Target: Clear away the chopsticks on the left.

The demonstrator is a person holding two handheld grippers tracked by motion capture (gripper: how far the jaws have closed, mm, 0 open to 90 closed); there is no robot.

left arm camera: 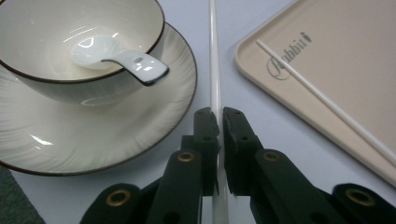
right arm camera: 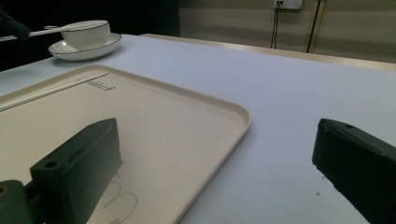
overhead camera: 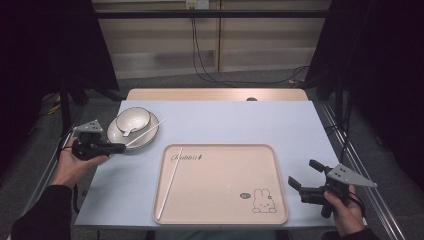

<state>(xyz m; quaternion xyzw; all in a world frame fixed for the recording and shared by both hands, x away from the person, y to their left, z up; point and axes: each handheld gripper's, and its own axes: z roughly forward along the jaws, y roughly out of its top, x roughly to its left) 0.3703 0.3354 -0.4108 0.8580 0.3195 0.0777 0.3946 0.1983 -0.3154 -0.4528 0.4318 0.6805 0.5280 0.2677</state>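
White and thin, the chopstick sits clamped near its end between the left gripper's closed jaws, running straight ahead beside the saucer. It looks light, stiff and slick, so a grip nearer mid-length would likely steady it. Its twin lies on the smooth beige tray. Right gripper is wide open, empty.

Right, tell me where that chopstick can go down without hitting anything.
Most of the tray is bare: everything right of the chopstick already lying on it, down to the rabbit print. The tablecloth between tray and far edge is also free. It is crowded by the bowl and saucer, beside the left tool.
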